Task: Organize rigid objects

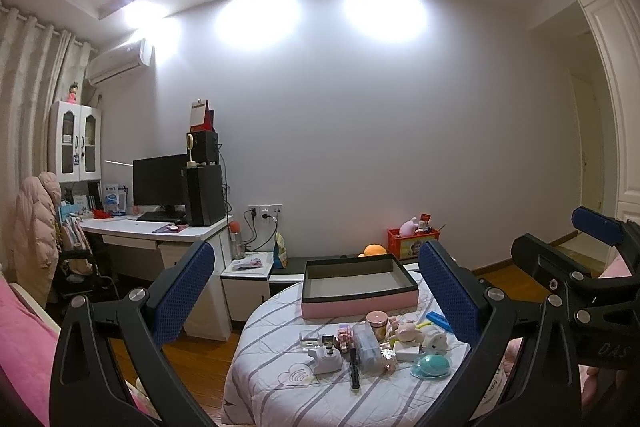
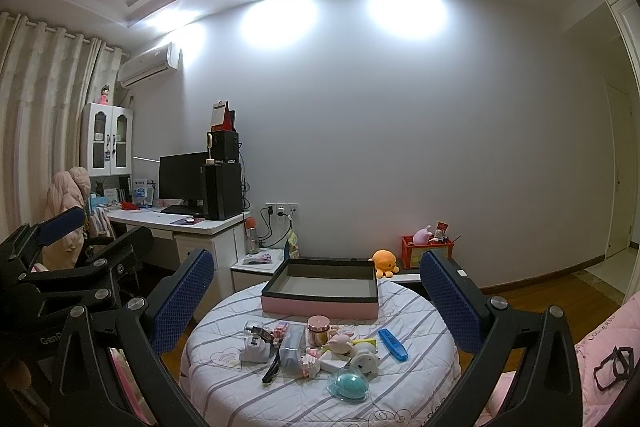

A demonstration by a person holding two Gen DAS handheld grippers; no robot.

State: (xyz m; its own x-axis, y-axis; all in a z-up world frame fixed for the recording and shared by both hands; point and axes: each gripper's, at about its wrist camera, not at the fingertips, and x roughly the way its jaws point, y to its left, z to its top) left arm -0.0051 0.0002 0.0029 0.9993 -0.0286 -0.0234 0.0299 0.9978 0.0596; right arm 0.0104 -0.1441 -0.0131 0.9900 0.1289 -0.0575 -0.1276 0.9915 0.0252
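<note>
Both sets of jaws are spread wide and gripping nothing. The left gripper (image 1: 316, 291) hangs above the round counter (image 1: 280, 383), and between its blue pads sits the whole job: an open pink box (image 1: 360, 285) at the far side, its grey inside bare, and nearer the jaws a tight clutter of small rigid objects (image 1: 372, 343). A teal dome (image 1: 431, 365) lies closest to the right-hand pad, a black comb-like strip (image 1: 354, 367) points toward the camera, and a blue bar (image 1: 439, 320) sits just beside the right-hand pad.

The right gripper (image 2: 316, 291) frames the same scene from its side: the box (image 2: 320, 291) straight ahead between the pads, the pile (image 2: 320, 347) below it, the teal dome (image 2: 349, 386) nearest, the blue bar (image 2: 393, 344) angled out toward the right-hand pad. A strip of striped quilted cloth (image 2: 280, 403) stays bare at the near rim, and more between the pile and the box.

Beyond the jaws there is wooden floor (image 2: 560, 291), a plain wall, an orange plush (image 2: 384, 261) and a red crate (image 2: 427, 250); left of the jaws stands a desk with a monitor (image 2: 182, 181).
</note>
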